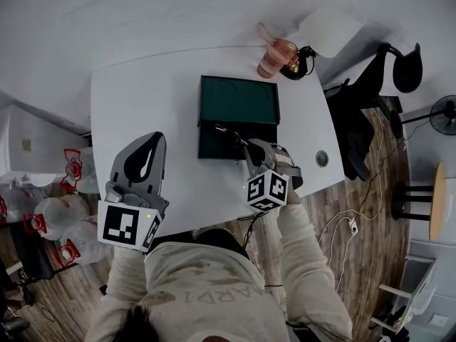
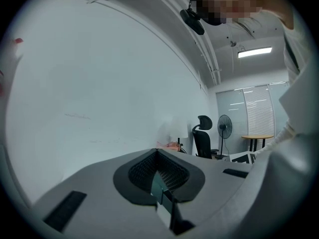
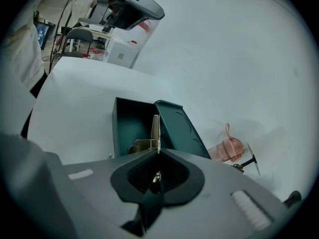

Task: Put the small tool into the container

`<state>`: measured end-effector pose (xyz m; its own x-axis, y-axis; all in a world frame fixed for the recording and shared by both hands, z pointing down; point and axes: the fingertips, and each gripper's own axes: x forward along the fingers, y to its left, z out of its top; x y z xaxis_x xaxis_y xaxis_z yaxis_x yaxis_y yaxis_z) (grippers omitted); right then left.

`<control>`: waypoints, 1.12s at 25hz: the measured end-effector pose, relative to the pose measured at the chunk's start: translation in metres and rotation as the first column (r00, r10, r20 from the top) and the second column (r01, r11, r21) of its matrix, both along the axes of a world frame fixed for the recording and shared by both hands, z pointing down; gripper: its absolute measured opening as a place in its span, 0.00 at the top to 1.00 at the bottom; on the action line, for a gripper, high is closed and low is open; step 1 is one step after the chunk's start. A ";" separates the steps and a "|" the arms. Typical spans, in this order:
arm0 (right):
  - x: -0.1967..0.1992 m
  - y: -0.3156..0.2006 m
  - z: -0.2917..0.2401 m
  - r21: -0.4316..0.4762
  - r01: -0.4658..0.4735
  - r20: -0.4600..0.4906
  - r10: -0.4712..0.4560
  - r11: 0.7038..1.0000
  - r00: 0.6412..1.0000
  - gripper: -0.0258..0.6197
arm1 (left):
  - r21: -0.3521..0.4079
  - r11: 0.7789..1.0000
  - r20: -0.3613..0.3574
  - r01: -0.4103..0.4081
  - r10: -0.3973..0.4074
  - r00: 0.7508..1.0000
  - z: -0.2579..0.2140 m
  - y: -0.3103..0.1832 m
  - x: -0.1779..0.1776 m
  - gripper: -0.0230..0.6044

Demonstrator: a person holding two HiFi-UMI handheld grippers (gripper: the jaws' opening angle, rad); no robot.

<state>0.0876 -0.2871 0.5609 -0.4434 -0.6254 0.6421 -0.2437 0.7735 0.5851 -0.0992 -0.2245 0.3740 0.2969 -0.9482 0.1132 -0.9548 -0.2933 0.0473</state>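
Note:
A dark green container [image 1: 214, 140] stands open on the white table [image 1: 142, 98], its lid [image 1: 239, 100] tipped back on the far side. My right gripper [image 1: 249, 150] is at the container's near right corner, shut on a small metal tool [image 1: 229, 133] that pokes out over the opening. In the right gripper view the tool [image 3: 156, 129] sticks up from the shut gripper [image 3: 157, 156], in front of the open container [image 3: 130, 126] and its lid [image 3: 183, 131]. My left gripper [image 1: 153, 140] hovers over the table's left part, shut and holding nothing; the left gripper view shows this gripper [image 2: 158, 156] aimed at a white wall.
A pink cup [image 1: 276, 57] and a small black object [image 1: 303, 61] stand at the table's far right corner. A round cable hole [image 1: 322, 158] sits near the right edge. A black chair [image 1: 370, 84] and a fan [image 1: 442, 114] stand beyond the table on the right.

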 end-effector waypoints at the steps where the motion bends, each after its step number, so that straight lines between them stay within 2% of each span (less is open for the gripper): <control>1: -0.001 -0.002 0.002 0.002 0.002 -0.014 -0.002 1.000 1.000 0.93 | -0.001 1.000 0.000 0.003 -0.003 1.000 0.000 0.000 -0.002 0.96; 13: -0.004 -0.018 0.023 0.008 -0.007 -0.165 0.008 1.000 0.986 0.93 | -0.007 1.000 -0.001 0.021 -0.021 1.000 0.004 0.002 -0.011 0.96; 24: -0.008 -0.023 0.035 0.001 -0.024 -0.204 0.024 1.000 0.979 0.92 | -0.015 0.999 0.000 0.035 -0.035 0.999 0.007 0.003 -0.020 0.96; 28: -0.009 -0.018 0.039 -0.049 -0.035 -0.193 0.025 0.998 0.981 0.90 | -0.013 0.999 -0.001 0.032 -0.032 0.999 0.006 0.004 -0.020 0.96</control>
